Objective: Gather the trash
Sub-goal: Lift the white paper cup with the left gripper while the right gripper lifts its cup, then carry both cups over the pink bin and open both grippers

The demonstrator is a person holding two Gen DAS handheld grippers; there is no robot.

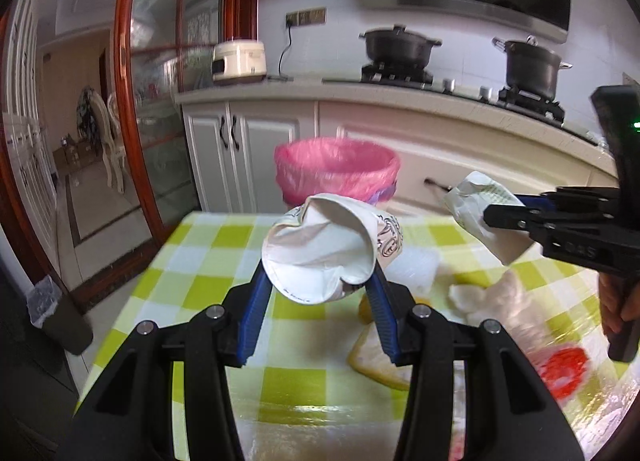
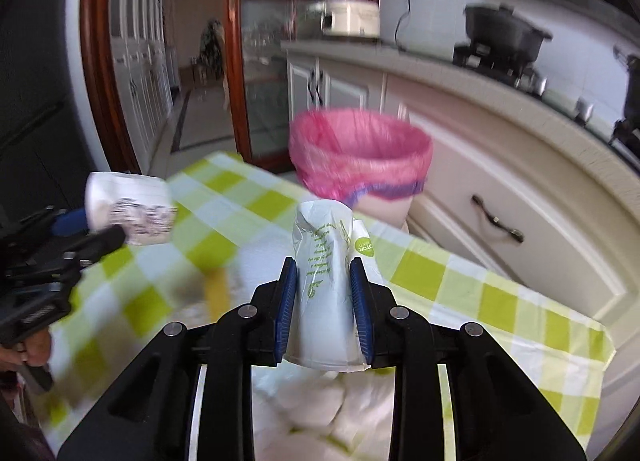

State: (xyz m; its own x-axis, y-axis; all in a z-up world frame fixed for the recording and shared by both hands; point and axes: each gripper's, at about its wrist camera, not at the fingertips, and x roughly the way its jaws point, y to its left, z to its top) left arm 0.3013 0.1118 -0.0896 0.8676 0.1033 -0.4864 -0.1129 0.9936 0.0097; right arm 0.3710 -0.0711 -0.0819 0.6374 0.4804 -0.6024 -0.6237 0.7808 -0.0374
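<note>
The left gripper [image 1: 320, 281] has its blue pads [image 1: 256, 313] pressed against both sides of a crushed paper cup [image 1: 332, 249], its jaws partly apart at the width of the squashed cup; the cup is white inside, its rim buckled inward into a pinched fold, with dark scrolling print on the outer wall, and it hangs in the air above the checked tablecloth [image 1: 192, 257]. The right gripper [image 2: 325, 285] grips a second paper cup [image 2: 326, 281] between its narrowly set blue pads, with no gap showing at either side; this cup is white with green lettering and a green round label, its upper end crumpled flat, and it too is lifted clear of the cloth. In the left wrist view the same cup [image 1: 476, 213] appears to the right of the printed one, held out toward the bin. On the tablecloth below lie crumpled white tissues [image 1: 492, 297], a yellow peel-like scrap [image 1: 380, 357] and a red-printed wrapper [image 1: 568, 373], all blurred. Just beyond the far edge of the tablecloth stands the trash bin [image 2: 360, 153], lined with a pink bag folded over its rim, mouth open. Behind the bin run white cabinets [image 1: 240, 141] under a countertop bearing a rice cooker [image 1: 240, 61] and two dark pots [image 1: 400, 45] on a gas hob.
</note>
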